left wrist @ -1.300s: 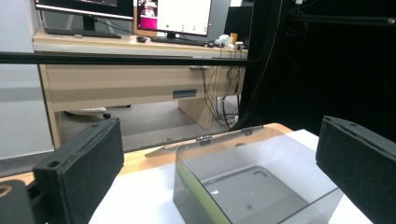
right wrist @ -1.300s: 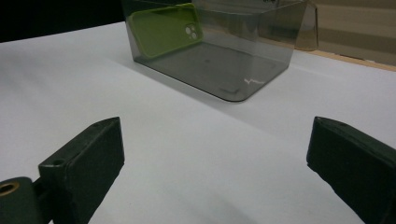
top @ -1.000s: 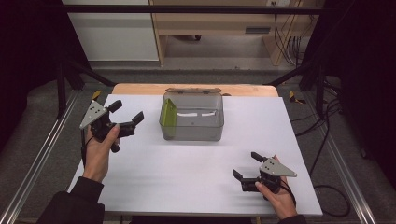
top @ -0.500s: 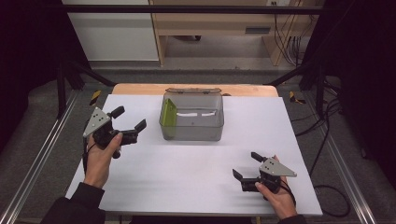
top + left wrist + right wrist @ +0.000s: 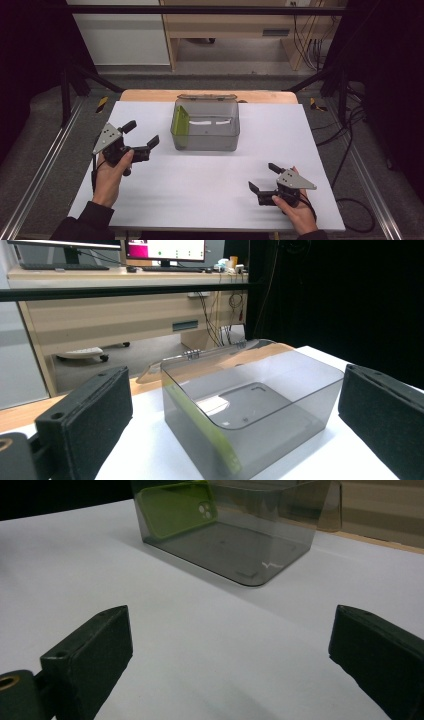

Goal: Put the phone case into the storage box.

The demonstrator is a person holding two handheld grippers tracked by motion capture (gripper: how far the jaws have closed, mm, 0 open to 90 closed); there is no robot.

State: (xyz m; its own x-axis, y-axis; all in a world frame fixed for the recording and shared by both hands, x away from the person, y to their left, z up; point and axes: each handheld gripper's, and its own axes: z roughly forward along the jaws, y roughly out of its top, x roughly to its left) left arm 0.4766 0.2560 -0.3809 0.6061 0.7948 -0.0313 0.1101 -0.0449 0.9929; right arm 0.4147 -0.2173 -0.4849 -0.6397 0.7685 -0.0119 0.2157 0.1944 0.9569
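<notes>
A smoky transparent plastic box (image 5: 206, 125) stands open-topped at the back middle of the white table (image 5: 200, 195), its lid hinged back. A green phone case (image 5: 179, 121) leans upright against the box's left inner wall; it also appears through the box wall (image 5: 175, 505) in the right gripper view. My left gripper (image 5: 141, 135) is open, held left of the box with nothing between its jaws. The box (image 5: 250, 405) sits ahead of those jaws. My right gripper (image 5: 263, 177) is open near the front right, empty, resting low over the table.
A wooden strip (image 5: 150, 95) edges the table's far side. Metal frame rails (image 5: 35, 170) run along both sides. Beyond the table stand a desk (image 5: 115, 310) with monitors and hanging cables (image 5: 310, 35).
My left gripper has moved back toward me and lower, turning its jaws toward the box. The right gripper has stayed put.
</notes>
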